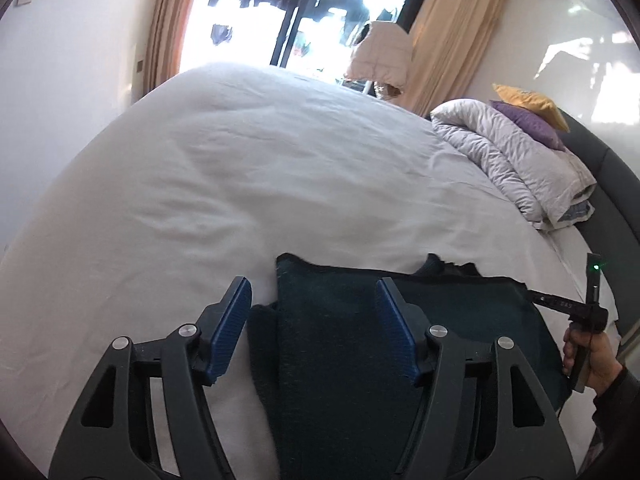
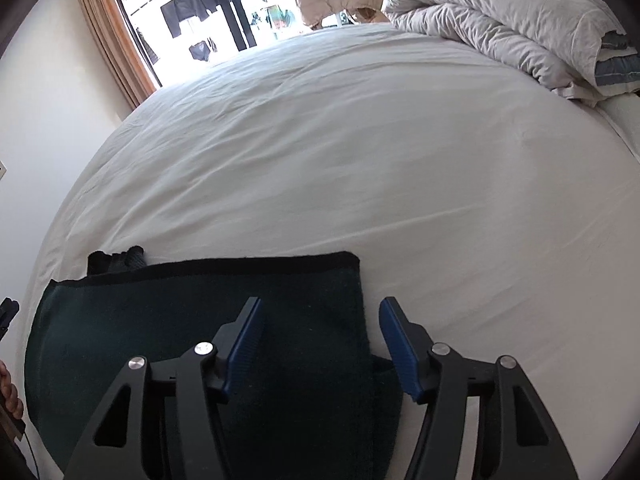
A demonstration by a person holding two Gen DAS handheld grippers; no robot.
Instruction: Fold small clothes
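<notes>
Left wrist view: left claw (image 1: 314, 322) spread wide over the left edge of the dark garment (image 1: 344, 360) lying flat on the bed (image 1: 200, 168); right claw (image 2: 322, 340) likewise released, straddling its right edge.

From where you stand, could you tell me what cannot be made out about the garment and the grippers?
- Garment: its near edge is cut off by the bottom of both wrist views and covered by the gripper frames, so its type and full shape are unclear.
- Dark bundle: mostly hidden behind the garment's far hem.
- Left gripper and right gripper: both open, but fingertip contact with the cloth cannot be judged.
</notes>
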